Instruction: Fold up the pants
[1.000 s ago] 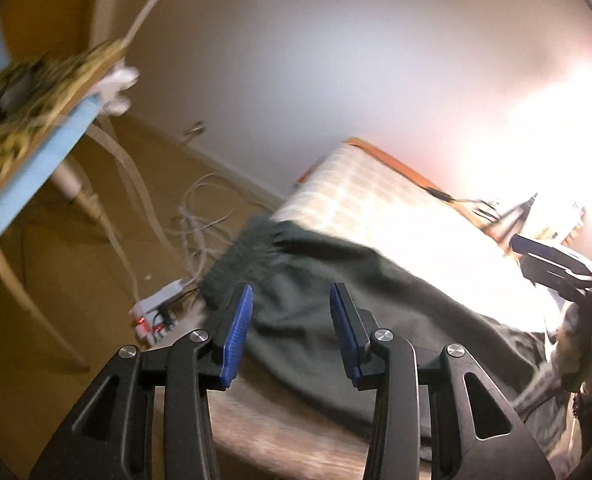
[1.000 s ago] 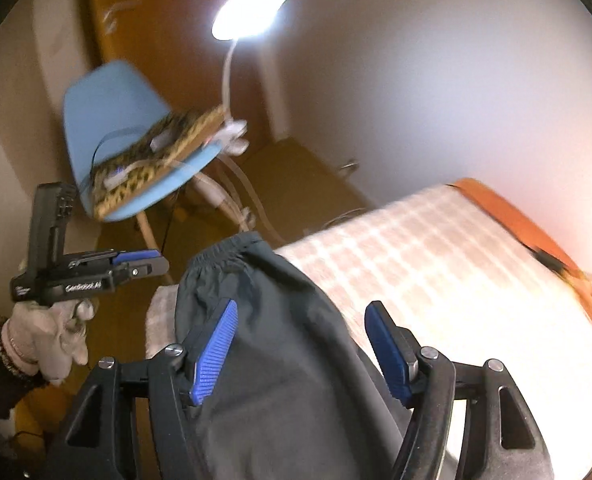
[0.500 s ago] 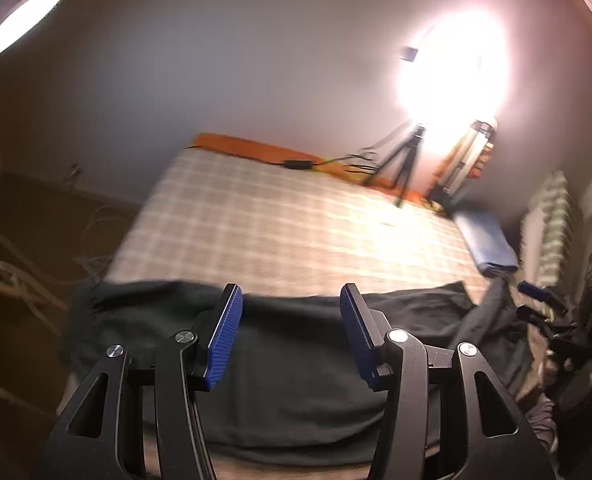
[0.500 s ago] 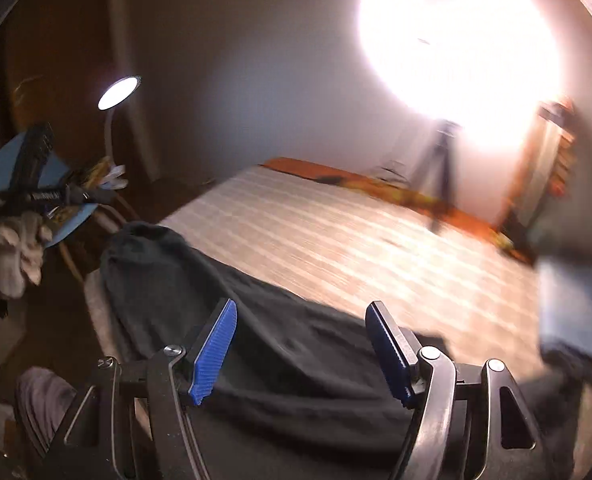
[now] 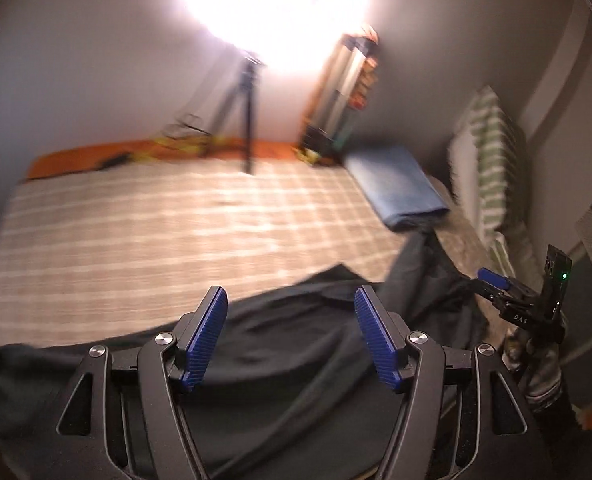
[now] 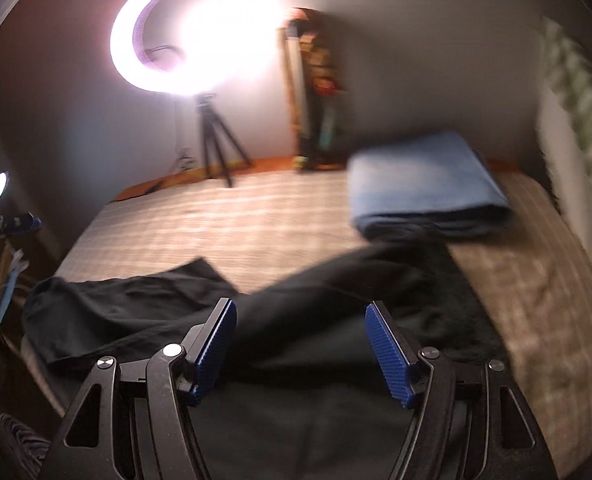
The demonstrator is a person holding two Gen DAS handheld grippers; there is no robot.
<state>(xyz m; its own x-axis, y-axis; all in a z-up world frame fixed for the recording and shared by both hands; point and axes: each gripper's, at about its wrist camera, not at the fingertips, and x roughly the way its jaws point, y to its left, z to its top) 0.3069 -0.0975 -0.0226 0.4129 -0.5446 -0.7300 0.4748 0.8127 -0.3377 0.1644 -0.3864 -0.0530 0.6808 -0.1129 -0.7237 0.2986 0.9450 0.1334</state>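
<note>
Along the near edge of the checked beige bedspread (image 6: 256, 224) the dark, limp cloth pants (image 6: 296, 328) lie spread lengthwise, rumpled, with no fold visible yet. The left gripper (image 5: 291, 336) hovers above them, jaws opening with nothing between; the right gripper (image 6: 301, 346) stands wide, empty. Judging by this, the folding itself remains.

We look from both wrists down and forward across the bed (image 5: 144, 232), close above the dark pants (image 6: 316, 312); both views share the ring light (image 6: 156, 36) and blue folded cloth (image 5: 396, 184).
</note>
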